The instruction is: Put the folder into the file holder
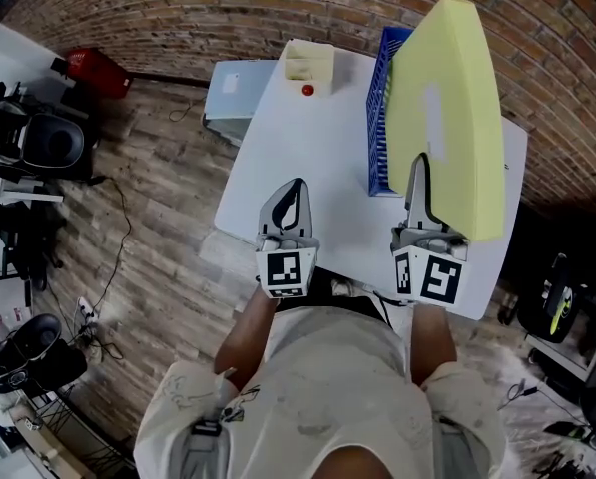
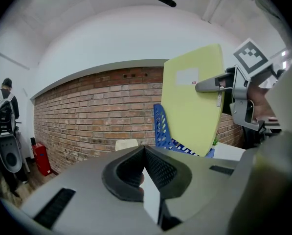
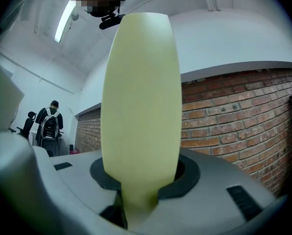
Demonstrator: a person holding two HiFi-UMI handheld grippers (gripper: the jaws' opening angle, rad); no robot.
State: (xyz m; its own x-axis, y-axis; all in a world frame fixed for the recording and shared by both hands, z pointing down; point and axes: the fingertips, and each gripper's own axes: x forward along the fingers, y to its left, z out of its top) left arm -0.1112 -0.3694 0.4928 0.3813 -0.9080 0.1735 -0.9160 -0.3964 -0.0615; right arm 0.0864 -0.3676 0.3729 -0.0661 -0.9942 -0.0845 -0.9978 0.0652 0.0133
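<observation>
My R gripper [image 1: 418, 173] clamps the yellow folder [image 1: 457, 98] upright, over the blue file holder [image 1: 377, 128] (not in yet, seemingly). L gripper [image 1: 296, 190] is closed, empty. Remaining: lower the folder into a slot, let go.

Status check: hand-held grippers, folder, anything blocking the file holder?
Left hand-held gripper shut, empty. Right hand-held gripper shut on yellow folder, upright over blue file holder, not in yet. Nothing seen blocking; holder partly hidden.

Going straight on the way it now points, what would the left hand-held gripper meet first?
The left hand-held gripper would probably meet the small red object, then the cream box behind it, though it may pass above them; depth is unclear.
</observation>
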